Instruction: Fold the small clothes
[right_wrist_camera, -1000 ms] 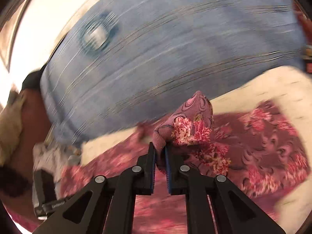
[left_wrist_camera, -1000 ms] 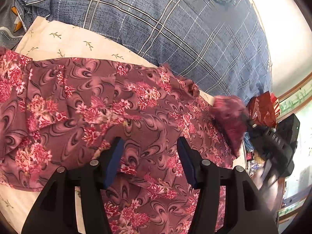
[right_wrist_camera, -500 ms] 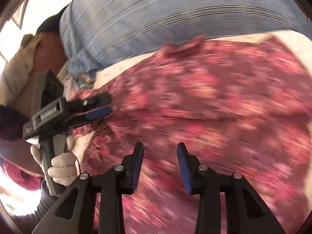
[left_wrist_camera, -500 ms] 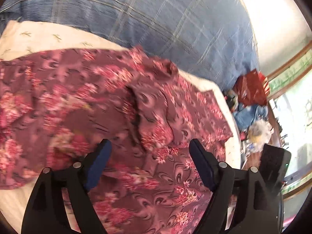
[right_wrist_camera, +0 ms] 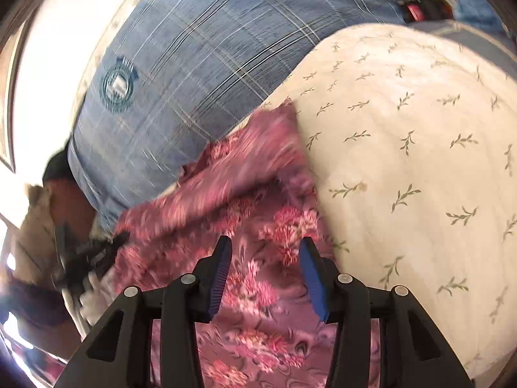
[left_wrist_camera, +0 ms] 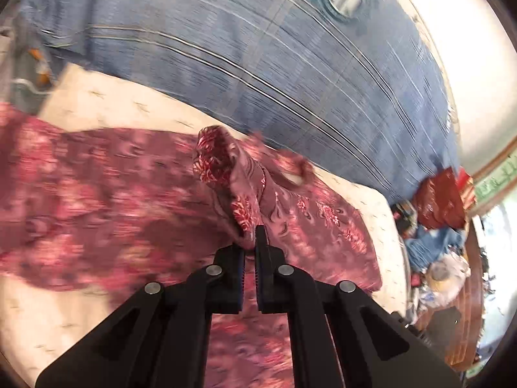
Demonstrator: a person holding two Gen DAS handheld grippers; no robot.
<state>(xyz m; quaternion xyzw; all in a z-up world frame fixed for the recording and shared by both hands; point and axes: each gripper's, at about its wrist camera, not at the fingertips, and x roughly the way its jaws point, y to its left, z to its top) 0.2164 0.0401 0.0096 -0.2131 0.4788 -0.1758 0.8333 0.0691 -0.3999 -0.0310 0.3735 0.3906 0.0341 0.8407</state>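
A maroon garment with pink flowers (left_wrist_camera: 106, 200) lies spread on a cream leaf-print cushion (left_wrist_camera: 106, 106). My left gripper (left_wrist_camera: 250, 242) is shut on a bunched fold of the garment and lifts it into a peak above the rest. In the right wrist view the same garment (right_wrist_camera: 258, 213) lies partly folded over itself on the cushion (right_wrist_camera: 404, 148). My right gripper (right_wrist_camera: 265, 262) is open and empty just above the cloth near its right edge. The left gripper (right_wrist_camera: 93, 255) shows blurred at the far left of that view.
A blue plaid blanket (left_wrist_camera: 258, 48) with a round emblem lies behind the cushion, also in the right wrist view (right_wrist_camera: 194, 42). A red bag (left_wrist_camera: 439, 197) and loose clutter sit at the right edge. A wooden rim (left_wrist_camera: 471, 307) runs below them.
My left gripper went from open above the cloth to shut on a fold and raised it. My right gripper let go of its fold, opened and swung toward the garment's right edge.
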